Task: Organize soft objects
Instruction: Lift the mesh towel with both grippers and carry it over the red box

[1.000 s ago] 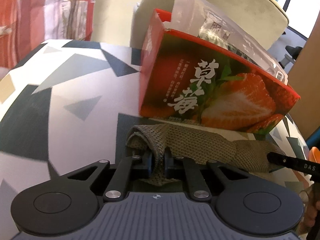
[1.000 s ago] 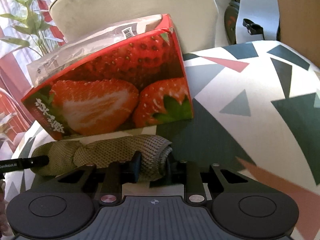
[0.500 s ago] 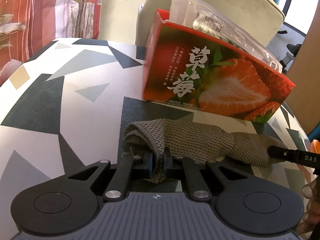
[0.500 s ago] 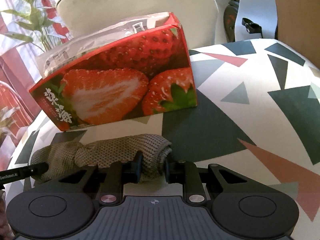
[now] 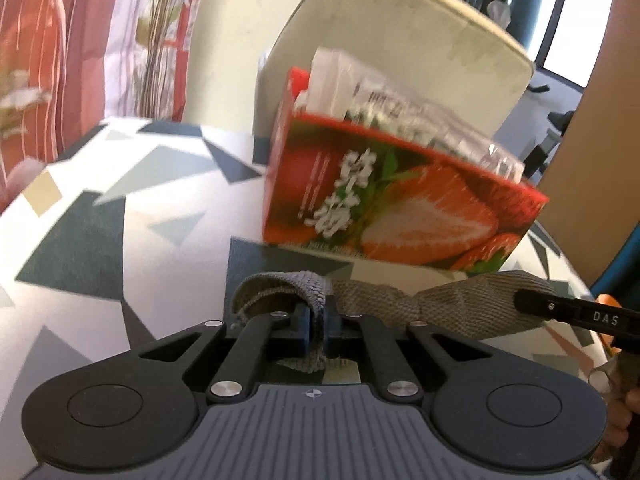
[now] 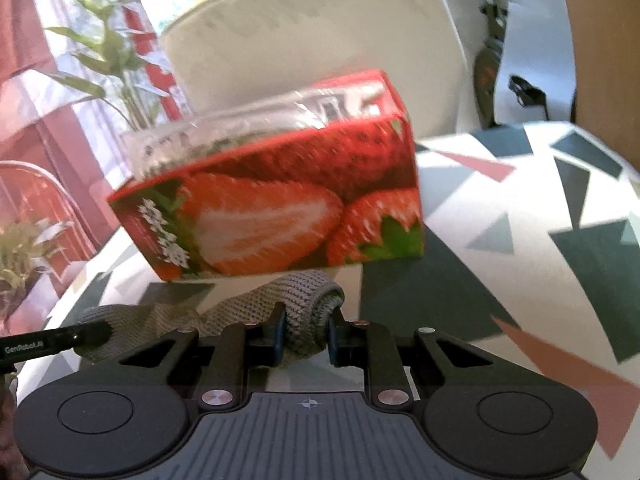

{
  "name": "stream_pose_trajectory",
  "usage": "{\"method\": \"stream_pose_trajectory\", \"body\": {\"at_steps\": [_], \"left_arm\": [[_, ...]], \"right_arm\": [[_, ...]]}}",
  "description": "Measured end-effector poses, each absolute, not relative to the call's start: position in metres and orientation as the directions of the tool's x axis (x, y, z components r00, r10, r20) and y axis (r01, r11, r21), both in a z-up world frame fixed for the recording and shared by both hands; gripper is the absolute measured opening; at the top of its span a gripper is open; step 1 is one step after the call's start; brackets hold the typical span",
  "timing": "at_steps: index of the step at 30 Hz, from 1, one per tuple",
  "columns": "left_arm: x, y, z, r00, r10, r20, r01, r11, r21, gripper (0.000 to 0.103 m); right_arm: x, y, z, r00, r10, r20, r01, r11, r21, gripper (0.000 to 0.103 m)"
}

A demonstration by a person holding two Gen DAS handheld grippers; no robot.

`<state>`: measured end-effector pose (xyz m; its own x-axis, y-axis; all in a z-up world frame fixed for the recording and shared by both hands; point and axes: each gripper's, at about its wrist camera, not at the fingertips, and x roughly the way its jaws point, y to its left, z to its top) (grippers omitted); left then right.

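Note:
A rolled olive-grey knitted cloth (image 5: 384, 304) hangs stretched between both grippers, above the patterned tabletop. My left gripper (image 5: 318, 328) is shut on its thin left end. My right gripper (image 6: 306, 336) is shut on the thicker rolled right end of the cloth (image 6: 308, 300). Each view shows the other gripper's black finger (image 5: 576, 316) (image 6: 52, 342) at the far end of the cloth. Behind the cloth stands a red strawberry-print box (image 5: 392, 208) (image 6: 280, 208), open at the top and stuffed with clear plastic packets (image 5: 420, 116).
The table wears a white cover with grey, dark and pink triangles (image 5: 120, 220) (image 6: 540, 240). A cream chair back (image 5: 400, 52) stands behind the box. Plants and red-white curtains (image 6: 80, 100) are at the left. A wooden panel (image 5: 592, 160) is at the right.
Both grippers have risen with the cloth, lifting it off the table. The strawberry box now sits lower and farther off in both views.

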<state>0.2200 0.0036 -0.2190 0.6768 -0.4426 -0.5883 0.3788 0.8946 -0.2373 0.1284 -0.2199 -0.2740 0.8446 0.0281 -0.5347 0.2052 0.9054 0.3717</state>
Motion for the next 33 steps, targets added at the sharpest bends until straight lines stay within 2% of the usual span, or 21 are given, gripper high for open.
{"method": "stream_pose_trajectory", "body": {"at_steps": [12,22,27,33], "left_arm": [[0.207,-0.001,-0.147,0.777,-0.484,-0.403,0.448,0.874,-0.187,0.006],[0.235,-0.025,-0.092,0.806,-0.523,-0.277,0.512,0.851,-0.118,0.006],[0.275,-0.047,-0.077,0.796,-0.535,-0.283,0.530,0.842,-0.102,0.006],[0.335,-0.073,-0.075,0.787,-0.515,-0.341,0.507,0.854,-0.118,0.006]], "right_arm": [[0.121,-0.232,-0.224,0.918,0.015,-0.396,0.133,0.930,0.344,0.018],[0.134,-0.255,-0.169,0.963,-0.024,-0.267,0.113,0.940,0.323,0.018],[0.160,-0.270,-0.146,0.969,-0.056,-0.242,0.134,0.939,0.316,0.018],[0.220,-0.291,-0.131,0.950,-0.123,-0.286,0.205,0.939,0.277,0.018]]}}
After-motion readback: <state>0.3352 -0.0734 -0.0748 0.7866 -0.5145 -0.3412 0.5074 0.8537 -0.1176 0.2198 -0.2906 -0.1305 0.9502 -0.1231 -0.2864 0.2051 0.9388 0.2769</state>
